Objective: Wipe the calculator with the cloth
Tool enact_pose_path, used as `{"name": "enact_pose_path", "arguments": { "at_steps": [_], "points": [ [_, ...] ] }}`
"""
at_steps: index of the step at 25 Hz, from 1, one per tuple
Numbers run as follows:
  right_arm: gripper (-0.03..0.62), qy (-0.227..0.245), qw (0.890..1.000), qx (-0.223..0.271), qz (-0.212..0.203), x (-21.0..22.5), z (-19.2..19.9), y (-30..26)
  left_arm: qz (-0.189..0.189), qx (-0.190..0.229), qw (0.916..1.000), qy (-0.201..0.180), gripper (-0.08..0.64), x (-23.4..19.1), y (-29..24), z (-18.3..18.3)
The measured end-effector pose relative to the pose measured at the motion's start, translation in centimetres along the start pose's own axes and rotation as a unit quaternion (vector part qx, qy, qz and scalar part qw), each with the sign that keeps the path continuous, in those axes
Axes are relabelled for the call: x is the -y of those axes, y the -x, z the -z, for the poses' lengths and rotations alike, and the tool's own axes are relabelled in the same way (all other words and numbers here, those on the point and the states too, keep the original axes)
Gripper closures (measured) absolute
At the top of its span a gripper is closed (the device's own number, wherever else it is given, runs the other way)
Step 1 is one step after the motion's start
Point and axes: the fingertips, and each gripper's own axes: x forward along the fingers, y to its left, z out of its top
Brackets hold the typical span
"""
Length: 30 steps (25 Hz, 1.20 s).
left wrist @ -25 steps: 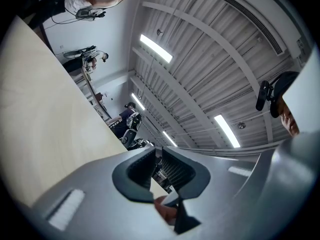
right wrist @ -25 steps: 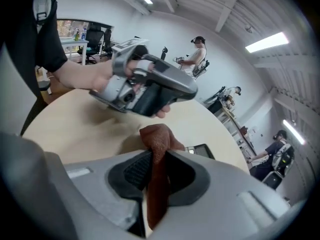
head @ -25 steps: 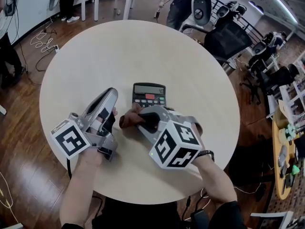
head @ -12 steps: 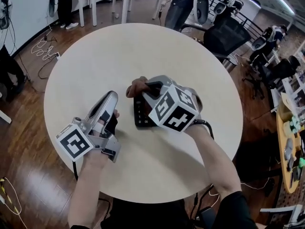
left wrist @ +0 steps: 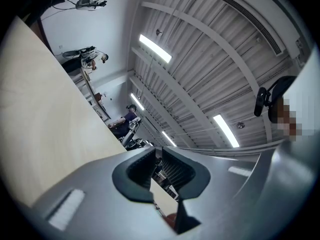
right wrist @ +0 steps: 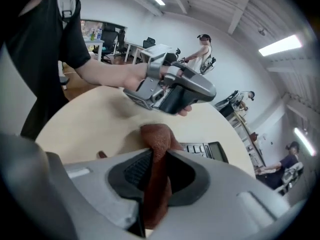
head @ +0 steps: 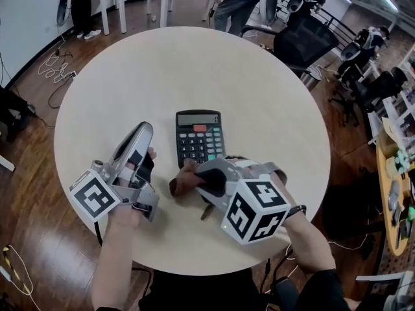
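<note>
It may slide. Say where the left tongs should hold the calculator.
Take the calculator by its far left edge, probably from the left: it lies flat, that edge faces the left tongs, and the cloth is at its near end.

The left gripper (head: 144, 129) and the right gripper (head: 193, 175) have smooth silver-grey shells with black ribbed pads (left wrist: 175, 171). Each carries a white cube (head: 96, 196) printed with black square markers. A dark band (head: 295, 209) circles the wrist at lower right, and the sleeves (head: 321, 289) are black.
</note>
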Motion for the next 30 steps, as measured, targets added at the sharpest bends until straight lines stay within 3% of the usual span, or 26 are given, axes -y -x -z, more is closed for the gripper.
{"name": "enact_pose_path", "arguments": {
  "at_steps": [2,4,7,9,12,16,20,26,28,30],
  "points": [
    [0.525,-0.028,1.0,0.007,0.013,1.4,1.3,1.5,0.0,-0.001,1.0,-0.001,0.534,0.0,-0.1,0.0],
    [0.525,-0.066,0.995,0.005,0.075,5.5,3.2,3.1,-0.001,-0.002,1.0,-0.002,0.534,0.0,-0.1,0.1],
    [0.525,-0.113,0.977,0.007,0.183,12.5,5.4,4.5,0.001,-0.001,1.0,0.003,0.534,0.1,-0.1,0.1],
    [0.525,-0.12,0.97,0.006,0.211,15.2,6.1,4.0,0.006,0.002,0.9999,0.014,0.534,0.2,-0.1,0.2],
    [0.525,-0.096,0.978,-0.02,0.186,15.3,6.9,1.4,0.015,0.01,0.9994,0.029,0.534,0.5,-0.2,0.5],
    [0.525,-0.072,0.986,-0.039,0.149,12.2,6.9,0.5,0.013,0.006,0.9993,0.035,0.534,0.5,-0.1,0.4],
    [0.525,-0.045,0.993,-0.014,0.112,8.2,4.2,0.4,-0.01,0.014,0.9998,0.013,0.534,1.0,2.6,-1.5],
    [0.525,-0.021,0.999,-0.004,0.034,2.0,4.6,2.9,0.007,0.014,0.9999,-0.001,0.534,1.3,1.9,-0.9],
    [0.525,-0.036,0.999,0.004,0.036,1.8,4.9,4.4,0.017,0.012,0.9998,0.007,0.534,1.4,1.3,-0.4],
    [0.525,-0.054,0.996,0.016,0.071,4.1,4.6,5.3,0.027,0.011,0.9995,0.014,0.534,1.6,0.7,0.1]
  ]
}}
